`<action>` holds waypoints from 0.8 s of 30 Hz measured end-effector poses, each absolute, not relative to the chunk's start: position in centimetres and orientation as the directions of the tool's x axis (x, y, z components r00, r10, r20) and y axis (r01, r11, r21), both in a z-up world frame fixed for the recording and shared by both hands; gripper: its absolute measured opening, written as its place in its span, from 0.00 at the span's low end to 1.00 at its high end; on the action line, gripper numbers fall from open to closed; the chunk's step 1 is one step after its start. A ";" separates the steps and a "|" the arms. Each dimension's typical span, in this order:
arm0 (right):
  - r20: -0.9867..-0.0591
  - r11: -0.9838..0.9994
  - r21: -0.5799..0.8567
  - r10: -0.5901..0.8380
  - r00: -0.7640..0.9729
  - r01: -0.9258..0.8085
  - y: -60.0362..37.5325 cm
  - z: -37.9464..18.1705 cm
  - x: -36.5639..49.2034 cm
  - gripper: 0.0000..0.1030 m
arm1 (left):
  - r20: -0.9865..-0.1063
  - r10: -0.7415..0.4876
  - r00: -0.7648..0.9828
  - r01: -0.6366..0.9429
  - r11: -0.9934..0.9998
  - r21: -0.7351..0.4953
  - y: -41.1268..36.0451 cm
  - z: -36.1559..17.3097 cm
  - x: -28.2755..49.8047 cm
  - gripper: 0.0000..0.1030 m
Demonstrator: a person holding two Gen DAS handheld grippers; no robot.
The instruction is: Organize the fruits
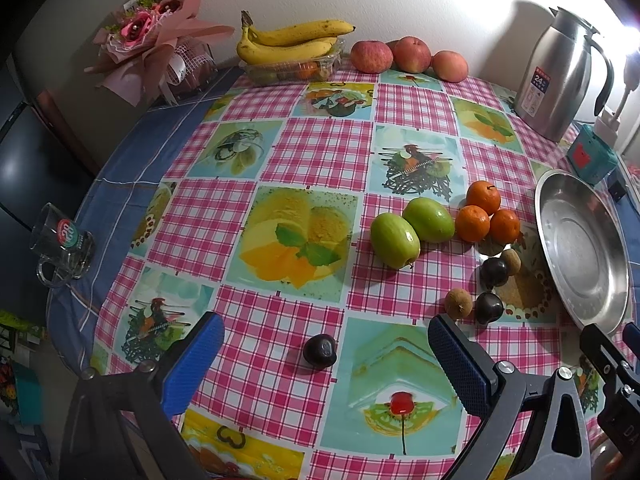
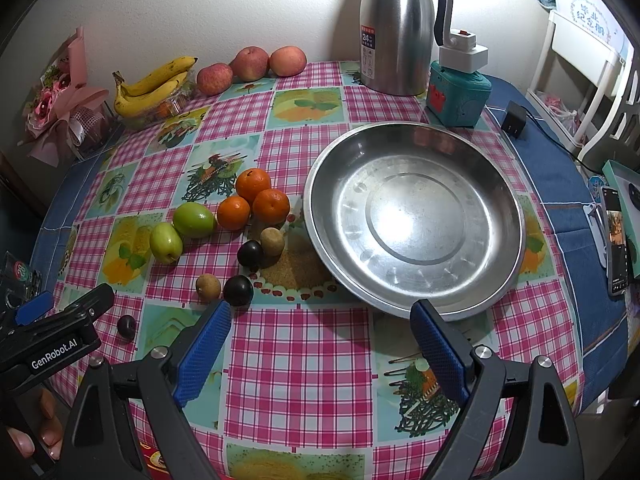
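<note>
left wrist view: the left gripper is held low over the checked tablecloth, and its blue fingers are spread wide with nothing between them. one dark plum is seen alone on the cloth, in the gap between the two fingers but apart from both.

further to the right the other fruits are laid in a loose group. two green apples are touching each other, and just beside them three oranges are packed together. nearer to the metal plate two more dark plums and two small brown fruits are placed.

at the far edge of the table, by the wall, a bunch of bananas is resting on a clear plastic box, and three red apples are lined up next to it. a steel jug is standing at the right, a glass mug at the left edge.

in the right wrist view the right gripper is also open and empty, and it is held in front of the metal plate, whose near rim is just beyond the right finger. the plate is empty. the fruit group is lying just left of the plate. the left gripper is visible at the lower left, with the single plum near it.
</note>
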State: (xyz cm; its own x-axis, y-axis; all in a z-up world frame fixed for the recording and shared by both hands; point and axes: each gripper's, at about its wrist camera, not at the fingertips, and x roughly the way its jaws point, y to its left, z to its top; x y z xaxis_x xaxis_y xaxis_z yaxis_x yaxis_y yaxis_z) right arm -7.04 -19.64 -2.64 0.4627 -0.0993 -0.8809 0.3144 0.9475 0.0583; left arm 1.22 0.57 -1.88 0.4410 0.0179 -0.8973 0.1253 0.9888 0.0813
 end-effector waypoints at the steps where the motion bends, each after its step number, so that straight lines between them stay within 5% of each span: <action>1: -0.881 0.947 0.058 -0.099 0.463 0.314 -19.6 -2.6 -7.0 0.89 | -0.897 0.018 0.441 0.125 0.989 0.081 0.6 -1.9 1.2 1.00; 24: -0.887 0.953 0.058 -0.087 0.454 0.296 -19.3 -2.8 -6.9 0.89 | -0.900 0.015 0.435 0.129 0.989 0.078 0.3 -2.3 1.0 1.00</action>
